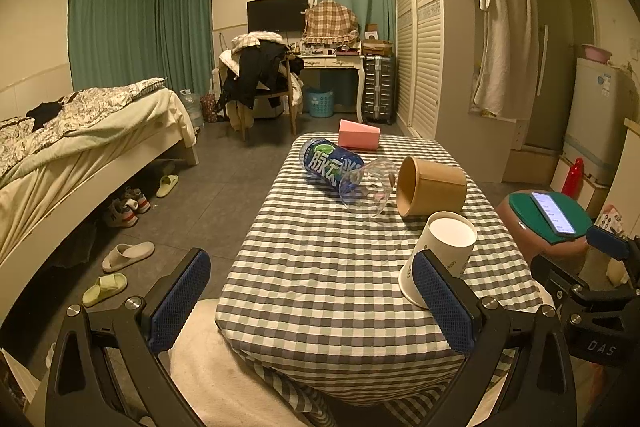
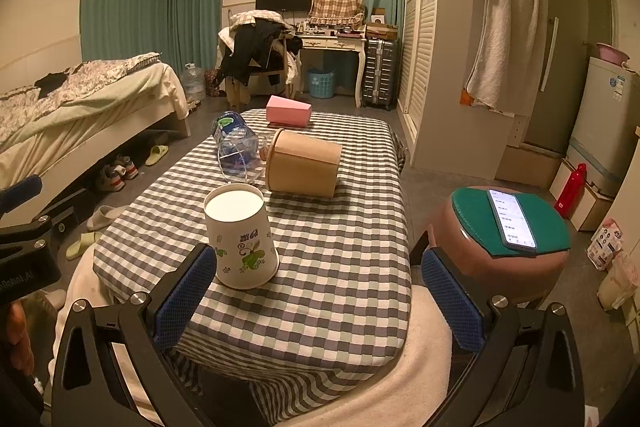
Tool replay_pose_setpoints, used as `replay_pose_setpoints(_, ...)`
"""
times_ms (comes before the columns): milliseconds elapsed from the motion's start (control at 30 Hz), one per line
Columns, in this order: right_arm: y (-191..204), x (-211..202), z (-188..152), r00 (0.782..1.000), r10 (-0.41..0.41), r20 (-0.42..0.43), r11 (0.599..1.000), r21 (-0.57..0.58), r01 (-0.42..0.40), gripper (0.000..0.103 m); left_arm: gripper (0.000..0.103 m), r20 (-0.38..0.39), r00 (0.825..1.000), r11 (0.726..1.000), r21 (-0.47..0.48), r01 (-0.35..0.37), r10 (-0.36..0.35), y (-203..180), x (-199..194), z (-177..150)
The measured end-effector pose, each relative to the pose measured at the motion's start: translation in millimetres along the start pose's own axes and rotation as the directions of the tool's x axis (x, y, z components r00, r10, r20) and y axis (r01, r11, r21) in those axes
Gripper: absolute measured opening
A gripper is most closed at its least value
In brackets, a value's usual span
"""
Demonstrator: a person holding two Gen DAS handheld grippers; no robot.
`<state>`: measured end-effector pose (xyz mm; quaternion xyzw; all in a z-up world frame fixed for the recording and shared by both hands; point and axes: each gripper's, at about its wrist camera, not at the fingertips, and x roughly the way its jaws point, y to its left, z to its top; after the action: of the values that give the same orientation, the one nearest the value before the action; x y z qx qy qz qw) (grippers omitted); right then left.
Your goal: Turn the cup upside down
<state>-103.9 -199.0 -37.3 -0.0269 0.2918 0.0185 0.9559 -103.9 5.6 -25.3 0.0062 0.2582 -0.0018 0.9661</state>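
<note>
The white paper cup (image 2: 241, 237) stands upside down (wide rim on the cloth) at the near end of the checked table (image 2: 340, 267); left gripper (image 1: 316, 303) and right gripper (image 2: 316, 293) both gape wide, holding nothing

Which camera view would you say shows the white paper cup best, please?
The right wrist view: the white paper cup stands unobstructed there, wide end down, its green printed pattern visible. In the left wrist view the left gripper's finger covers part of the cup's lower side.
</note>
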Motion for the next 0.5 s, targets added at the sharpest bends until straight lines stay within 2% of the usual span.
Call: replay_pose_setpoints(500,0.0,1.9,-0.7,1.0,0.001,-0.011,1.0,0.001,-0.001,0.103,0.103,-0.008,1.0,1.0,0.004,-0.012,0.012,8.3,-0.8,-6.4)
